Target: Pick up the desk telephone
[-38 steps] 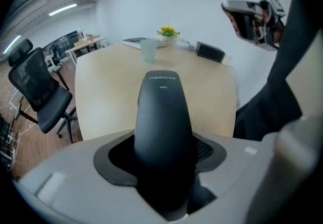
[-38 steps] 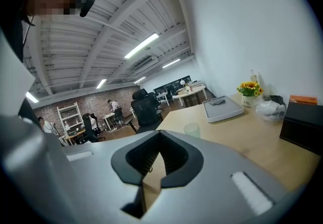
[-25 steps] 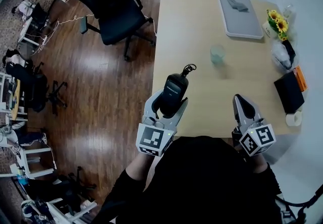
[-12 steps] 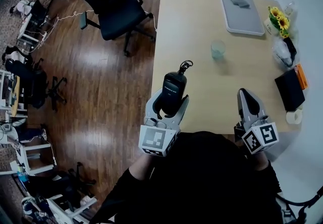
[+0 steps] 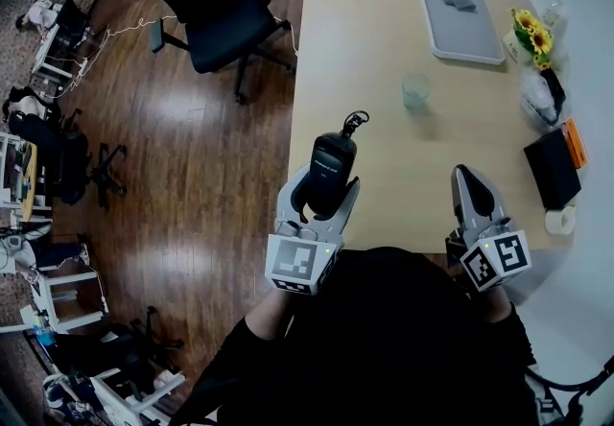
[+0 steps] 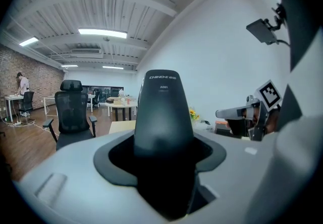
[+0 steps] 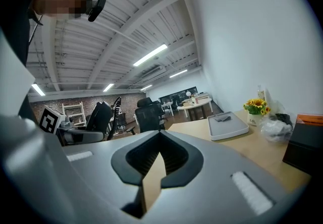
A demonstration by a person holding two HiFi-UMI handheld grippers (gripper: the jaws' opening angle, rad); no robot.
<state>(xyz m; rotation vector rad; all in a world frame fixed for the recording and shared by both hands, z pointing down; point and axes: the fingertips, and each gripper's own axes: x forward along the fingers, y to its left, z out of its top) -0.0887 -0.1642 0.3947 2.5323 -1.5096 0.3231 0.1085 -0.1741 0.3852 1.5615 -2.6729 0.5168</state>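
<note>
Near the counter's (image 5: 384, 50) left edge, the left gripper (image 5: 321, 194) squeezes its fingers (image 5: 287, 208) on the phone (image 5: 331, 160) to hold it up, while the right gripper (image 5: 467, 179) rests with fingers closed on nothing.

Light wooden table (image 5: 374, 40), long side running away from the viewer: grey tray (image 5: 470, 35) at far right corner, clear glass (image 5: 415, 90) alone mid-surface, then along the right edge a sunflower pot (image 5: 531, 31), crumpled clear bag (image 5: 535, 103), black box (image 5: 552, 170) touching an orange item (image 5: 574, 144), tape roll (image 5: 557, 221) nearest.
</note>
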